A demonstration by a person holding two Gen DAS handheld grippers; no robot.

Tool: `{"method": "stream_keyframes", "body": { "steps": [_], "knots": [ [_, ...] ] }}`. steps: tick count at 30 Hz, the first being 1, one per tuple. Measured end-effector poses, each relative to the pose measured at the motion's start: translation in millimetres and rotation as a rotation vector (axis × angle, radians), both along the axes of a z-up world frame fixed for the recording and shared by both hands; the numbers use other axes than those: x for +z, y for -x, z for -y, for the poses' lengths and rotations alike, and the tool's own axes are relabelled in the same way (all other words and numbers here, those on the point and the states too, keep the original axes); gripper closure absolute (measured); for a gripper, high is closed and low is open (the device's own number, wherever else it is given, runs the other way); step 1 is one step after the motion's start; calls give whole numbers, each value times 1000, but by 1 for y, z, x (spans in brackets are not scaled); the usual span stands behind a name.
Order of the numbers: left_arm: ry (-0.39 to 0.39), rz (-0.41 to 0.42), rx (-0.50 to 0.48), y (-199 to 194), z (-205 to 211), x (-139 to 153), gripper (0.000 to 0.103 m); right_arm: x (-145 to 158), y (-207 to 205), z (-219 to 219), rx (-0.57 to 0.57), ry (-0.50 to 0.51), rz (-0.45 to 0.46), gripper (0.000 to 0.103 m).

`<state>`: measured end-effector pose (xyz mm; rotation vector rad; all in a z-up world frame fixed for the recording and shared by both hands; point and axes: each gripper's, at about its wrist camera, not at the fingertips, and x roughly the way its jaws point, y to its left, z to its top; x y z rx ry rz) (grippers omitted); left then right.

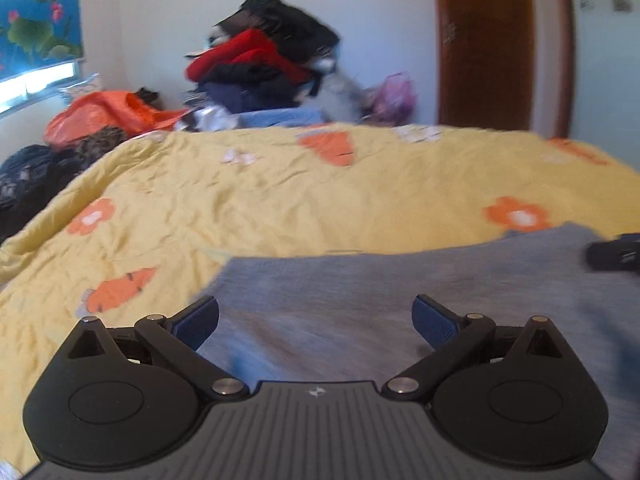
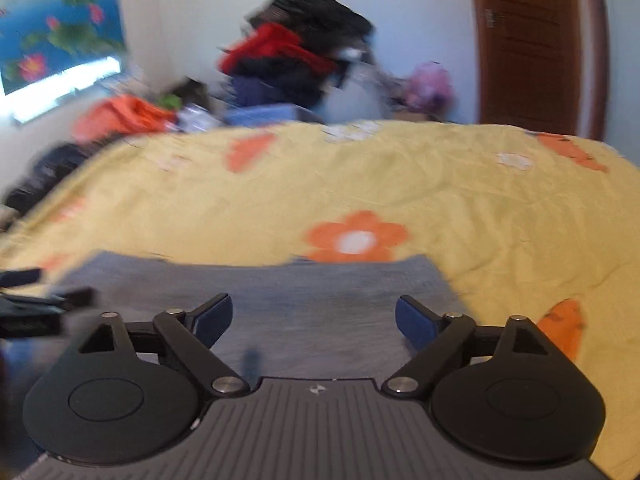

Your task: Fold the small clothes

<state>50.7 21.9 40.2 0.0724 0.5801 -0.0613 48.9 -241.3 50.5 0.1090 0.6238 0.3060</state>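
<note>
A grey garment lies flat on the yellow flowered bedspread. My left gripper is open and empty, hovering over the garment's left part. My right gripper is open and empty over the garment's right part; the bedspread lies beyond. The right gripper's tip shows at the right edge of the left wrist view. The left gripper shows at the left edge of the right wrist view. Both views are motion-blurred.
A tall pile of red, black and blue clothes stands behind the bed against the wall. Orange bag and dark clothes lie at the far left. A brown door is at the back right.
</note>
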Motion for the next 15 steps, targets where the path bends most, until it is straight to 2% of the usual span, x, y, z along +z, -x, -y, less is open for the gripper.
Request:
{"method": "stream_keyframes", "body": {
  "steps": [3, 5, 6, 7, 8, 9, 13, 15],
  "knots": [
    [29, -77, -63, 11, 17, -10, 0, -9, 9, -29, 80, 82, -22, 10],
    [-11, -135, -45, 7, 26, -27, 0, -22, 5, -44, 77, 179, -46, 11],
    [11, -122, -47, 9, 23, -32, 0, -29, 1, -48, 67, 230, -58, 11],
    [33, -122, -51, 8, 19, -34, 0, -35, 0, -48, 67, 251, -43, 6],
    [57, -126, -57, 7, 14, -36, 0, -38, -2, -45, 64, 237, -39, 0],
    [78, -131, -60, 4, 10, -38, 0, -39, -4, -40, 60, 214, -40, 0],
    [66, -126, -52, 3, 13, -38, 0, -39, -12, -39, 65, 233, -44, 0],
    [75, -125, -54, 4, 12, -38, 0, -28, -13, -36, 54, 201, -45, 3]
  ]
}}
